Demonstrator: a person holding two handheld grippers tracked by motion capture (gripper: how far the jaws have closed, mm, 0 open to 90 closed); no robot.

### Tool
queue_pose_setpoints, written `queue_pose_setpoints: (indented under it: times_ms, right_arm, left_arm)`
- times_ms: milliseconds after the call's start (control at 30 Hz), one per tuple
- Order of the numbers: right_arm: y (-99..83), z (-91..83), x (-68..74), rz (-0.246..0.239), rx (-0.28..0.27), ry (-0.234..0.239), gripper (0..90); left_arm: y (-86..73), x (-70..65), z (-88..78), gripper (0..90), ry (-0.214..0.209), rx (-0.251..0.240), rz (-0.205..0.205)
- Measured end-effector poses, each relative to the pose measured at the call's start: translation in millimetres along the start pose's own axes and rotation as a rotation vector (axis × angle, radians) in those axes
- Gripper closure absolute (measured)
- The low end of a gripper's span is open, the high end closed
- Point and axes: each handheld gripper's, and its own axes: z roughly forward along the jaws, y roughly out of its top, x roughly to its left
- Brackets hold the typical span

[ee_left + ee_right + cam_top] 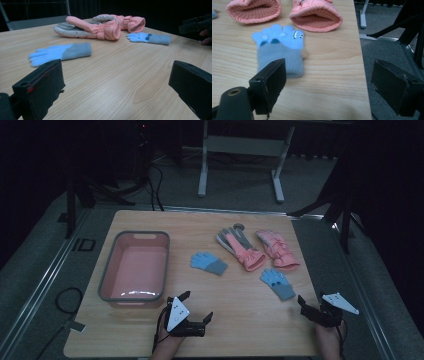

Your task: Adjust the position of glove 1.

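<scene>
Two tools, left tool [196,306] and right tool [308,304], hover with jaws apart at the tabletop's [240,320] near edge, gripping nothing. Nearest the right tool lies a small blue-and-grey knitted glove [279,50]; grasping it likely comes next, calling for a short forward reach.

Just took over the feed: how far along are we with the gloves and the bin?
Nothing looks done: the pink plastic bin is empty. Both small blue-and-grey knit gloves and both pink padded ski gloves lie on the wooden table. Left tongs and right tongs are open, holding nothing. All is left.
</scene>
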Motion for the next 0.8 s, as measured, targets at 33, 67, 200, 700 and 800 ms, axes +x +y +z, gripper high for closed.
queue_pose_setpoints:
  times_ms: [33, 67, 200, 700, 800]
  right_arm:
    - [0.1, 0.1, -0.2, -0.001, 0.006, 0.001, 12.9]
    - [0.2, 0.6, -0.7, 0.002, 0.014, 0.003, 12.8]
    - [1.6, 1.5, -1.8, 0.018, 0.044, 0.014, 11.5]
    - [55.3, -4.7, -6.9, 0.059, 0.131, 0.085, 14.2]
    - [59.2, -3.7, -5.3, 0.057, 0.134, 0.094, 14.4]
  left_arm:
    - [0.0, -0.2, -0.1, 0.0, -0.001, -0.001, 0.004]
    - [0.0, -0.4, -0.2, 0.0, -0.001, -0.001, 0.007]
    - [-0.1, -0.3, -0.3, 0.0, -0.002, -0.003, 0.004]
    - [-0.5, 0.6, -1.1, 0.0, -0.006, -0.013, -0.005]
    - [-0.5, 0.8, -0.8, 0.0, -0.008, -0.015, -0.013]
